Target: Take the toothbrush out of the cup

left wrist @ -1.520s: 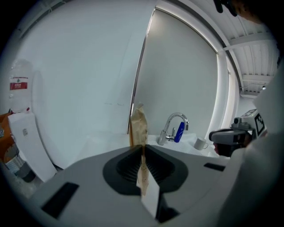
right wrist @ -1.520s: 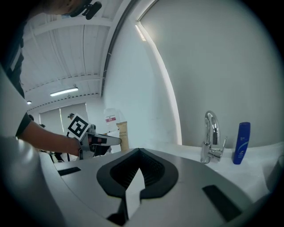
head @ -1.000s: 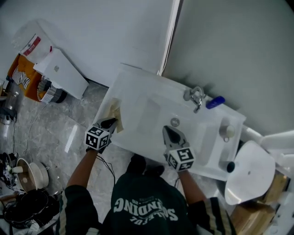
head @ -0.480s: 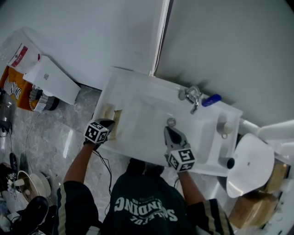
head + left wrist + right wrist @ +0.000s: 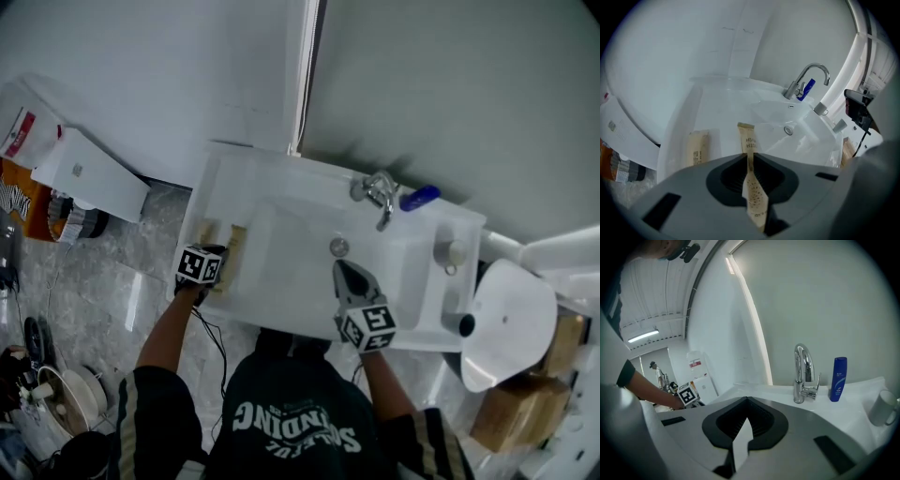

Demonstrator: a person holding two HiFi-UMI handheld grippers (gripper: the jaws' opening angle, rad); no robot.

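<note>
left gripper view, left claw (image 5: pixel 749 158) pinching slim brown packet (image 5: pixel 746 139), maybe the toothbrush, lengthwise away toward sink (image 5: pixel 813 137)

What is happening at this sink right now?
A person stands at the sink with a gripper in each hand. The left gripper pinches a brown paper packet at the left ledge, where a second packet lies. The right gripper hovers over the basin, fingers together, empty. The white cup on the right ledge is untouched.
</note>
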